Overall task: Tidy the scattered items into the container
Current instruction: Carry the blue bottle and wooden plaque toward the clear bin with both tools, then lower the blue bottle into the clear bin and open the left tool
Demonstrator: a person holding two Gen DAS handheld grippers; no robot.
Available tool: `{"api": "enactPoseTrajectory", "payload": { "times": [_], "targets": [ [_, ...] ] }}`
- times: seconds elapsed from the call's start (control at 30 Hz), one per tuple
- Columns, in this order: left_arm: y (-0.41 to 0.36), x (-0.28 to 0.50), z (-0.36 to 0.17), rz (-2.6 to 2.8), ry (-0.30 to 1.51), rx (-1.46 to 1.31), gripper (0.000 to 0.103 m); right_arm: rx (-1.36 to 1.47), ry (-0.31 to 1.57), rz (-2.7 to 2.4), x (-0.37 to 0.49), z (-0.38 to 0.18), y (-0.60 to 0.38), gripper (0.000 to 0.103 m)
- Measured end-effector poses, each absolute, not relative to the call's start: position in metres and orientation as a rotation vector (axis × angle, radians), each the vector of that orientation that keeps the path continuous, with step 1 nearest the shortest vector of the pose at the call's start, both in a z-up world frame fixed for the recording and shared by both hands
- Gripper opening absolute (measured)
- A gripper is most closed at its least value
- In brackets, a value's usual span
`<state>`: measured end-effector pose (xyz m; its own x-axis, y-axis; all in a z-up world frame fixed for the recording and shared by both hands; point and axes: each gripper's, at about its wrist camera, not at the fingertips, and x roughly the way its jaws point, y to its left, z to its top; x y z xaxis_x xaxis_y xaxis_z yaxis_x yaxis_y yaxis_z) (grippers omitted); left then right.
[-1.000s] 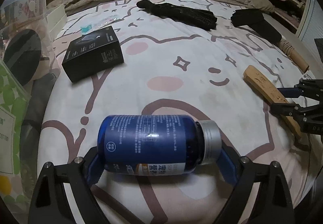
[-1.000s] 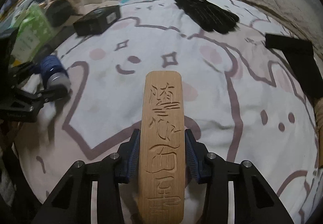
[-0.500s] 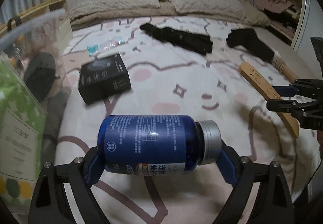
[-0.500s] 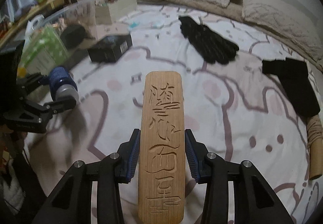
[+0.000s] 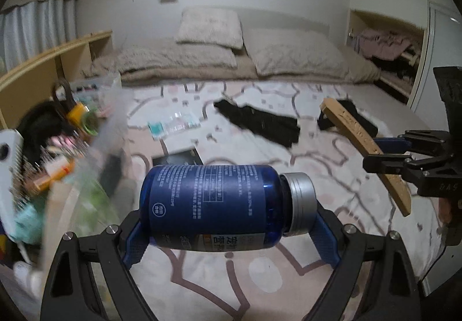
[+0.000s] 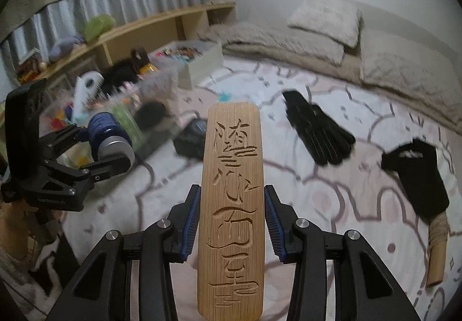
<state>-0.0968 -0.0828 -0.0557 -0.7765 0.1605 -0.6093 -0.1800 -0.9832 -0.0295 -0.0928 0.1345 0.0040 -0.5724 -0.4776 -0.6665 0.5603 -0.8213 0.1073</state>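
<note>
Left tongs (image 5: 228, 230) around blue bottle (image 5: 213, 205)

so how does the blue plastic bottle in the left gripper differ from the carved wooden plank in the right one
The blue plastic bottle with a silver cap is a round cylinder; the carved wooden plank is flat and long. The bottle lies crosswise in the left gripper, gripped end to end, base and cap; the plank points forward along the right gripper, pinched by its side edges. The bottle carries printed white text, the plank cut-in characters. Both are held above the patterned bedspread.

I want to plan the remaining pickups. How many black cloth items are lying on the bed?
2: the black gloves near the middle of the bedspread, and a black garment toward its right side. Others may be hidden.
</note>
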Motion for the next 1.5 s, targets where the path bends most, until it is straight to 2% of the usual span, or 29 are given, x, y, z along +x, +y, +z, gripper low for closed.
{"api": "enactPoseTrajectory", "payload": {
  "times": [0.33, 0.8, 1.0, 1.5],
  "targets": [
    [-0.130, -0.080, 0.007, 2.888, 0.046, -0.836, 0.093, 0.788, 0.166, -2.302, -0.084, 0.074, 0.078, 0.043],
    [-0.233, -0.055, 0.071, 3.049, 0.008, -0.767, 0.093, 0.662, 0.213, -2.118, -0.077, 0.124, -0.029, 0.043],
    [-0.269, -0.048, 0.065, 3.100, 0.041, -0.838, 0.093, 0.667, 0.185, -2.051, -0.081, 0.127, -0.060, 0.043],
    [-0.329, -0.047, 0.000, 3.027, -0.069, -1.250, 0.093, 0.723, 0.136, -1.922, -0.087, 0.111, -0.097, 0.043]
  ]
}}
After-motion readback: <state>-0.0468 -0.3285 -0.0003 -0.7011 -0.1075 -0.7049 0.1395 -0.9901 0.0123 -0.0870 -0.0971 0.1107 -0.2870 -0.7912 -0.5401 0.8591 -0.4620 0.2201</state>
